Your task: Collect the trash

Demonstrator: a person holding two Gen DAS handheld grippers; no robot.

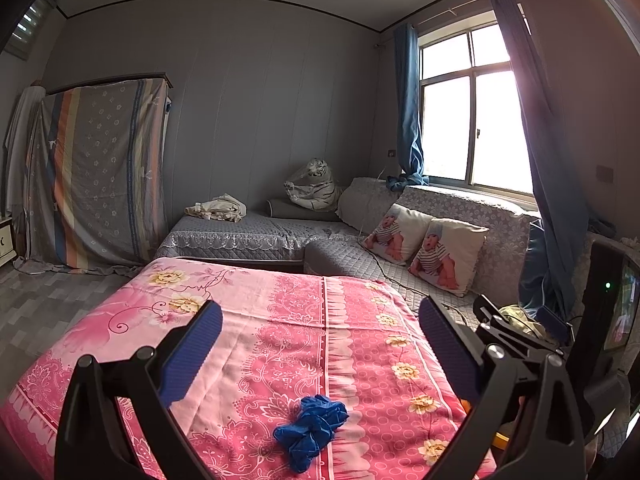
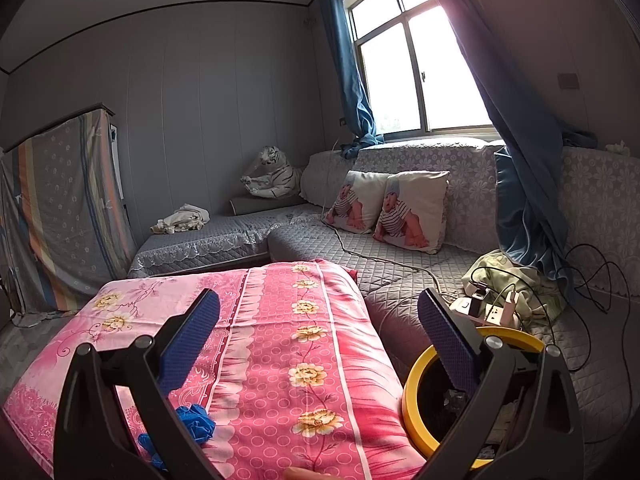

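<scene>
A crumpled blue glove [image 1: 310, 428] lies on the pink floral cloth [image 1: 280, 340] near its front edge. My left gripper [image 1: 320, 320] hangs open above and behind it, nothing between its blue pads. In the right wrist view the same blue glove [image 2: 192, 426] shows low on the left, partly hidden behind the left finger. My right gripper [image 2: 319, 312] is open and empty, over the cloth's right side. A yellow-rimmed bin [image 2: 416, 392] stands at the right, beside the cloth, with scraps inside.
A grey quilted sofa [image 2: 400, 280] wraps around the back and right, with two baby-print cushions [image 2: 412, 208]. A power strip [image 2: 488, 308] with cables lies on it by a green cloth [image 2: 500, 268]. The other gripper [image 1: 520, 332] shows at the right of the left view.
</scene>
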